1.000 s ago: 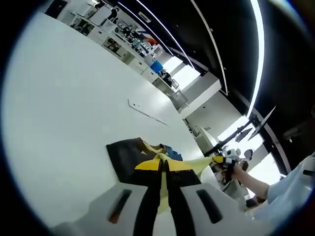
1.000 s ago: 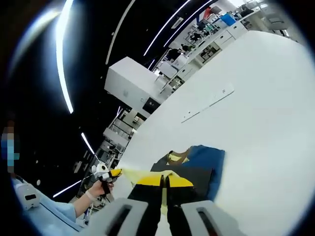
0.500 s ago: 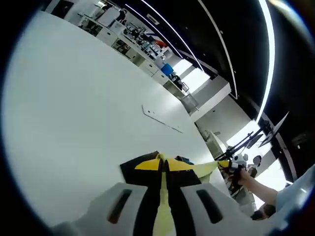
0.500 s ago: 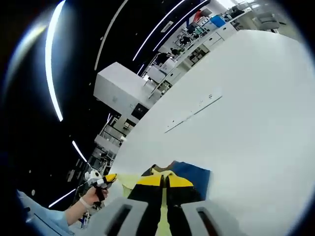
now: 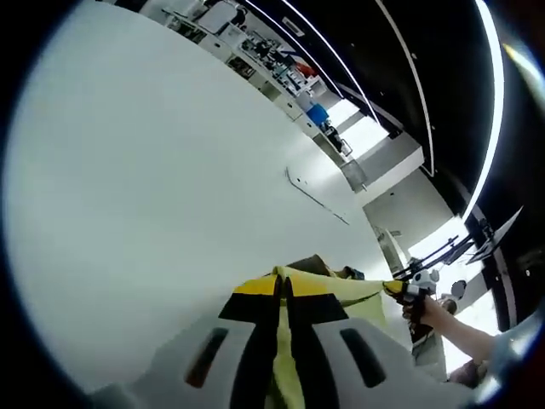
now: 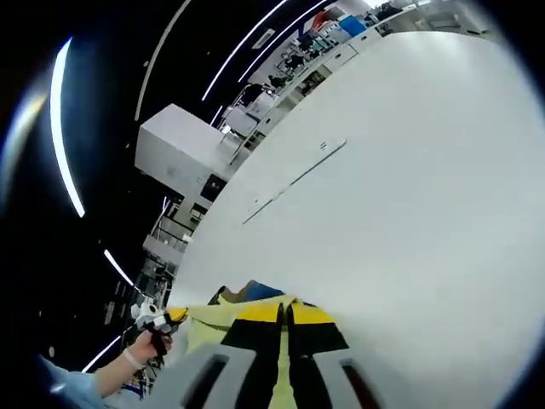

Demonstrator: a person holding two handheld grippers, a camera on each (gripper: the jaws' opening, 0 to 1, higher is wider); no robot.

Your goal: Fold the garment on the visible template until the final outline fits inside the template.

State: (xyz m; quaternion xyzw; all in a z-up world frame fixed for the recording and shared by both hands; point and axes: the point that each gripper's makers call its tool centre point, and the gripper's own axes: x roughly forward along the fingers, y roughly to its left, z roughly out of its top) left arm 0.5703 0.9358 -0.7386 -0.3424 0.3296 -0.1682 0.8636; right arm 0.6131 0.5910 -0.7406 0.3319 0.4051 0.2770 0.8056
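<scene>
In the left gripper view the left gripper [image 5: 283, 290] has its jaws pressed together on a yellow edge of the garment [image 5: 341, 294], which stretches taut from there to the right gripper [image 5: 407, 290], held in a hand [image 5: 428, 311] at the far end. A darker part of the garment shows just behind the yellow edge, over the white table [image 5: 153, 170]. In the right gripper view the right gripper [image 6: 283, 313] is likewise closed on the yellow cloth [image 6: 213, 319], with a blue patch beyond it, and the left gripper [image 6: 162, 319] grips the other end, off the table's near edge. A thin strip [image 6: 294, 181] lies on the table well beyond the garment.
</scene>
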